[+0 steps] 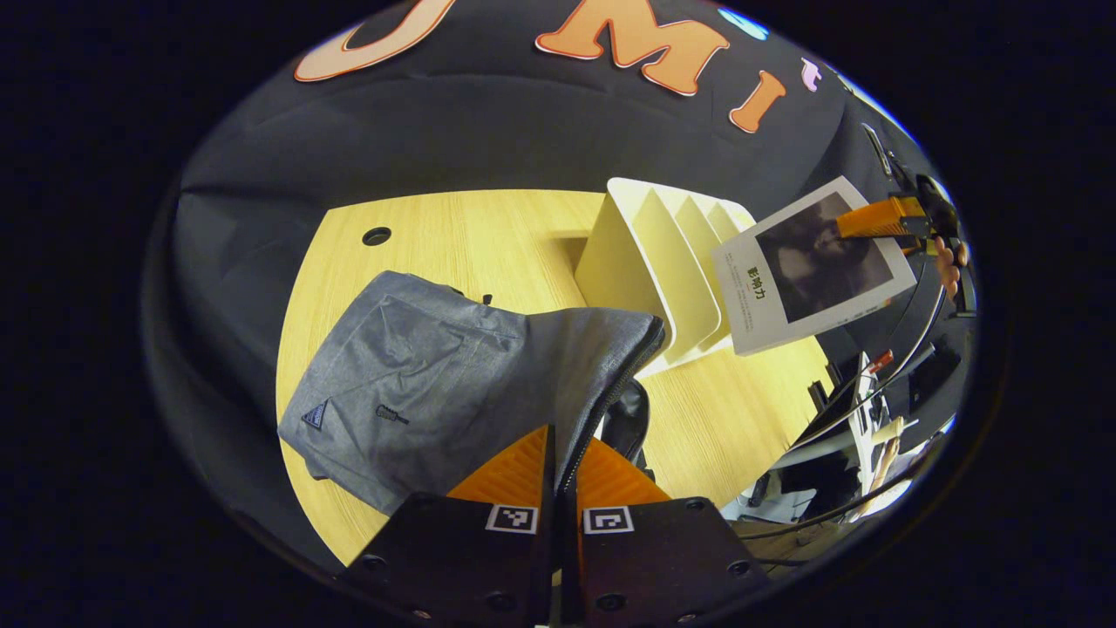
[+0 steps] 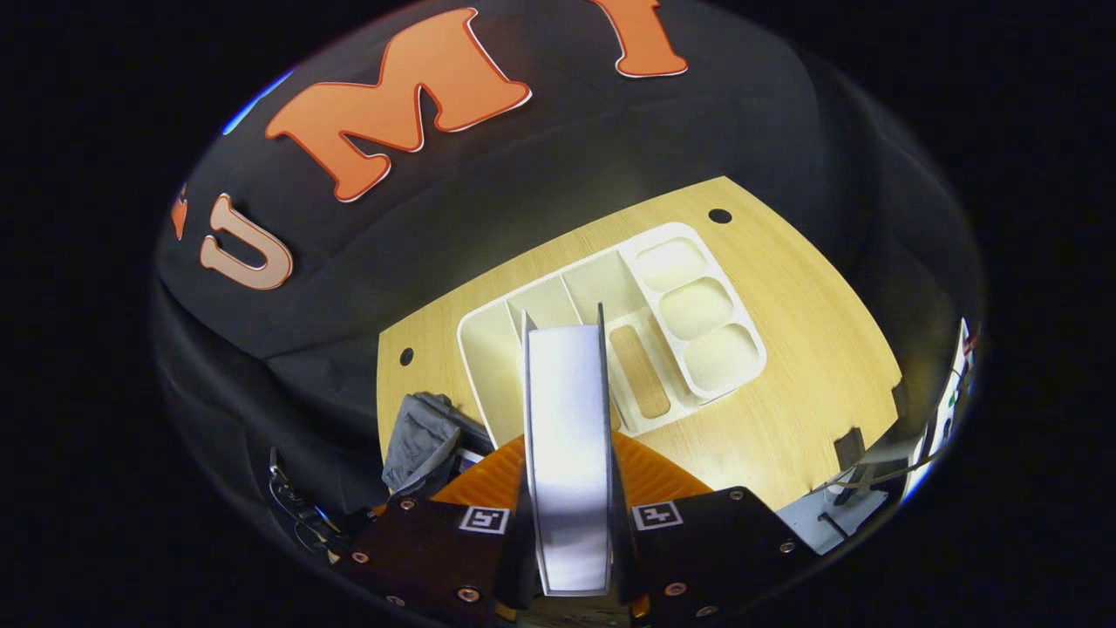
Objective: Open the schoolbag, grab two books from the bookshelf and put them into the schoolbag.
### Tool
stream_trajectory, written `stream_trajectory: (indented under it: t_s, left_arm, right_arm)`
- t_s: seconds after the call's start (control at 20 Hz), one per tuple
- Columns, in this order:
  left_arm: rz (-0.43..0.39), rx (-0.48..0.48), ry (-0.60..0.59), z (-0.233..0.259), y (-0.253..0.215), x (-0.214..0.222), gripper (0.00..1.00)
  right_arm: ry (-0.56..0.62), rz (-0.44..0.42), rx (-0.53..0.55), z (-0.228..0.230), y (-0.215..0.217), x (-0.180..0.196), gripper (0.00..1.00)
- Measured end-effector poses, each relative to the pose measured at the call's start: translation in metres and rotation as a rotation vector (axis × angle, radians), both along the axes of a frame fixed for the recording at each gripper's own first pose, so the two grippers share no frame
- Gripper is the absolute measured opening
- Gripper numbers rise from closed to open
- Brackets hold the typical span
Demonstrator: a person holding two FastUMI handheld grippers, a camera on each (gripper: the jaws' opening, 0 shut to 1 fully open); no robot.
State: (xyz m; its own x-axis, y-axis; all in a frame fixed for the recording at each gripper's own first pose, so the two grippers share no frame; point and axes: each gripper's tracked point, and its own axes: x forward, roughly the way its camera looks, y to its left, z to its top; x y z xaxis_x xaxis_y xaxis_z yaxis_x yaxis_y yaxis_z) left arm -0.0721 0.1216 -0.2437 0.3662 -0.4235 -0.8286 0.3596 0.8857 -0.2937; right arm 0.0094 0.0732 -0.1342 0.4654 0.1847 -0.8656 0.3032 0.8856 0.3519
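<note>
I clamp the bag's (image 1: 418,384) flap in my left gripper (image 1: 558,462), my right gripper (image 2: 567,475) clamping a book (image 2: 567,436) above the shelf (image 2: 610,340), next over the bag.

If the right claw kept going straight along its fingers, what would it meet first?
Probably the bookshelf on the table, directly ahead beyond the book it holds; depth is unclear.

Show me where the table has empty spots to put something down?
Bare table lies behind the schoolbag, beside the bookshelf. More bare wood sits right of the bookshelf in the right gripper view. It's crowded where schoolbag and bookshelf meet, under the held book.
</note>
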Motion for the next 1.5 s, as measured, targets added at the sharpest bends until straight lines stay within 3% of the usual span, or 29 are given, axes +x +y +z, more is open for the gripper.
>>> stream_trajectory:
  t_s: [0.55, 0.85, 1.1, 1.35, 1.5]
  left_arm:
    - [-0.146, -0.019, -0.017, 0.003, 0.007, 0.006, 0.05]
    - [-0.158, -0.003, -0.047, 0.008, 0.012, 0.011, 0.05]
    - [-0.164, 0.011, -0.068, 0.016, 0.017, 0.017, 0.05]
    - [-0.169, 0.024, -0.082, 0.022, 0.019, 0.023, 0.05]
    - [-0.183, 0.035, -0.098, 0.029, 0.022, 0.022, 0.05]
  right_arm:
    - [-0.101, -0.124, 0.18, -0.005, 0.057, -0.072, 0.37]
    - [-0.13, -0.161, 0.338, -0.023, 0.101, -0.098, 0.36]
    - [-0.178, -0.202, 0.346, -0.029, 0.101, -0.104, 0.36]
    - [-0.219, -0.228, 0.492, -0.026, 0.125, -0.114, 0.36]
    - [-0.197, -0.22, 0.519, -0.047, 0.142, -0.124, 0.36]
